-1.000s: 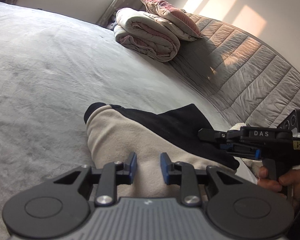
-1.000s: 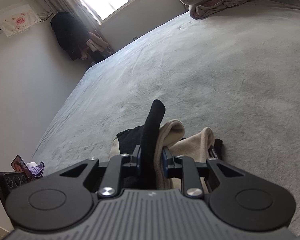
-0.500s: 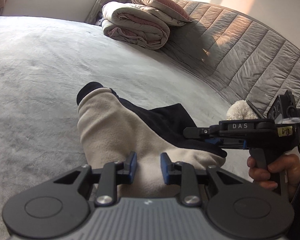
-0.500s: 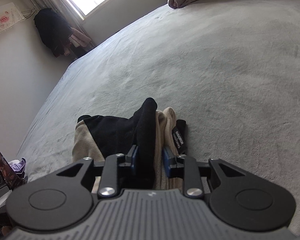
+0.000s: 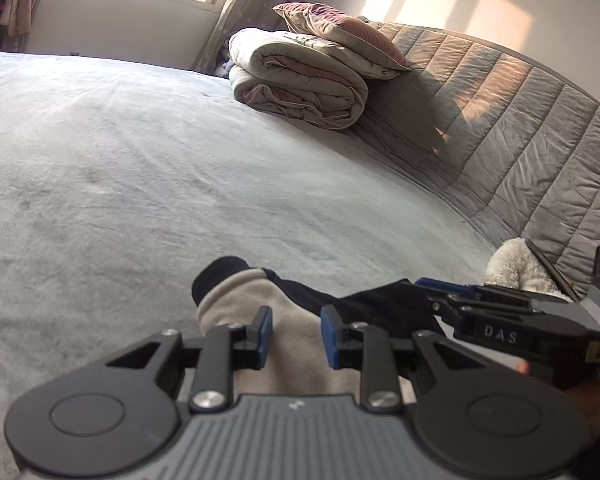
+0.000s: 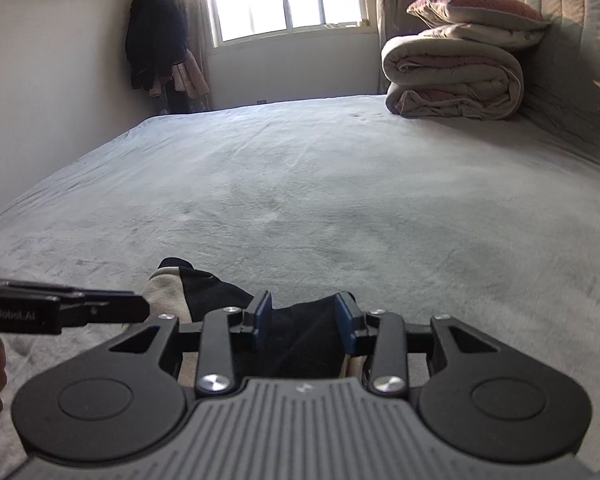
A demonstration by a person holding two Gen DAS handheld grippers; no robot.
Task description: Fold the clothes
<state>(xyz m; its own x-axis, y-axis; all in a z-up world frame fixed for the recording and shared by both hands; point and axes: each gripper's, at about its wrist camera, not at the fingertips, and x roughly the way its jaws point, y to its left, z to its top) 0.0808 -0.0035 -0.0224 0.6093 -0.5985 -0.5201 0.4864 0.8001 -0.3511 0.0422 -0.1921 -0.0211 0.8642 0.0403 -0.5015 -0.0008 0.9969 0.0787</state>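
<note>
Beige-and-black garment lies bunched on grey bed cover, low centre of both wrist views. In left wrist view, long axis runs lower right to upper left, black cuff end farthest.

Left gripper: jaws part-spread over beige cloth; pinch or gap, cannot tell.

Right gripper: jaws opening, black fold between pads, left pad clear of cloth.

Both tools at near edge, left beside beige side, right beside black side.

Wide open bed ahead and leftward; blocked only by folded quilt with pillow by headboard, far right corner.
</note>
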